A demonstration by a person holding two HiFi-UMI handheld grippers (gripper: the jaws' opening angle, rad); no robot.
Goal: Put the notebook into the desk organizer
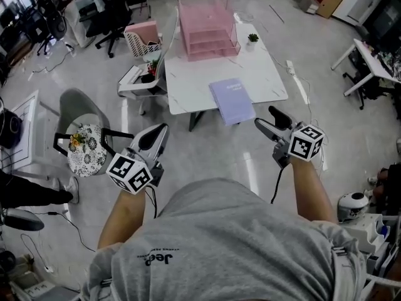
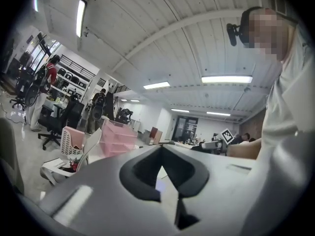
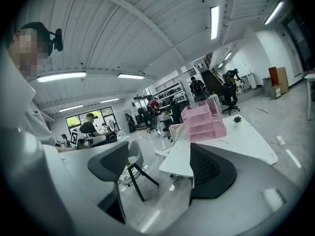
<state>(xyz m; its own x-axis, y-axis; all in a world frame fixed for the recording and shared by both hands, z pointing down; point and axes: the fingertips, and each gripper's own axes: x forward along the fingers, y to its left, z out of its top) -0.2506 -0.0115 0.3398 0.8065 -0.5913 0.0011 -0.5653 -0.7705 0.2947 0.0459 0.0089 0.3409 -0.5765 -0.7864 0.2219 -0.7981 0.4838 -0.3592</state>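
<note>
The notebook (image 1: 232, 101) lies on the near edge of the table (image 1: 263, 68), partly overhanging it. The desk organizer (image 1: 207, 27) stands at the far edge, with a plant (image 1: 253, 38) just to its right. A chair (image 1: 136, 82) stands left of the table.

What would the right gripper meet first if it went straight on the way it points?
Likely the near edge of the white table, around where the notebook overhangs it; from the right gripper only floor shows before that. Height is unclear.
</note>
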